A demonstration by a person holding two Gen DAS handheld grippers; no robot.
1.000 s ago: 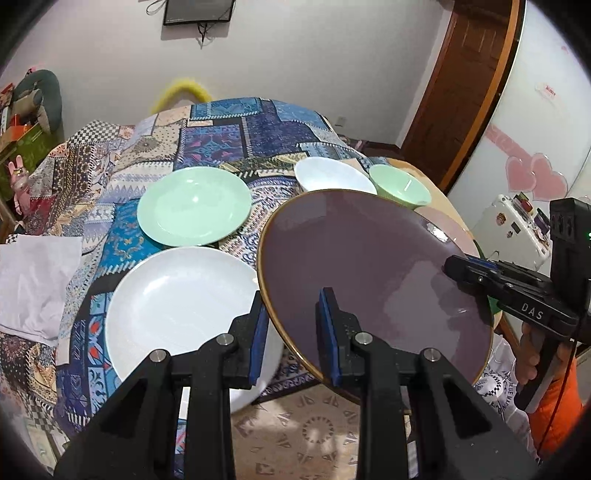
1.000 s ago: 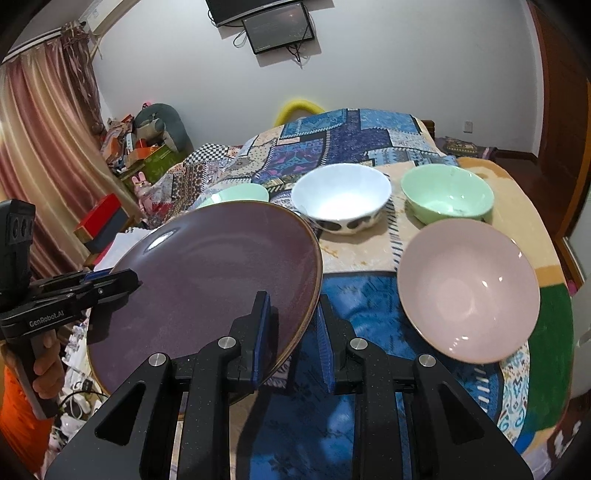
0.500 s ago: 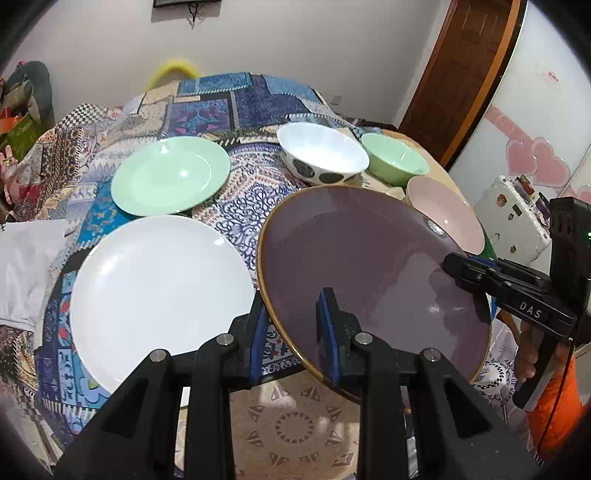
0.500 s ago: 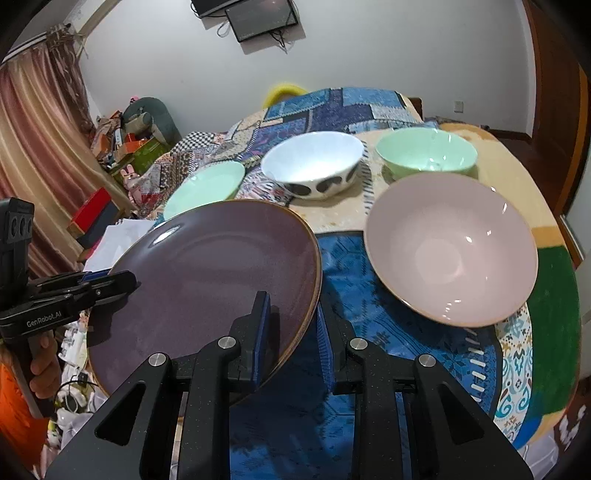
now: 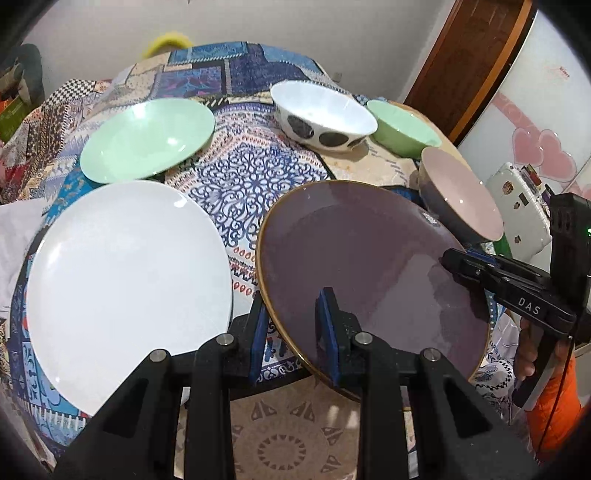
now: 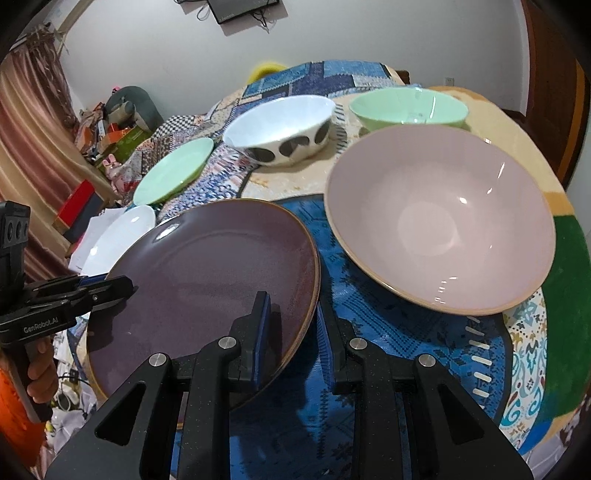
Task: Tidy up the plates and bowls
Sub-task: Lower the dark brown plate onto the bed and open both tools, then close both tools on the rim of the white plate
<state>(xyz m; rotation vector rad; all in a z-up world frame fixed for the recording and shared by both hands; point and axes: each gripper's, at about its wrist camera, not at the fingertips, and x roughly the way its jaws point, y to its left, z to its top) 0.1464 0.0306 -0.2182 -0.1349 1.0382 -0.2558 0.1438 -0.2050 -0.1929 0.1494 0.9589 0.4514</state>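
Left wrist view, patchwork tablecloth (image 5: 243,177), white wall (image 5: 295,22), both tools clamping purple plate (image 5: 362,258)

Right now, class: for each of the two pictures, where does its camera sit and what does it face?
Left wrist: rides the left gripper, faces the white plate; right gripper and a hand show.
Right wrist: rides the right gripper, faces the pink bowl; left gripper shows.
Shared: the purple plate, clamped by both.
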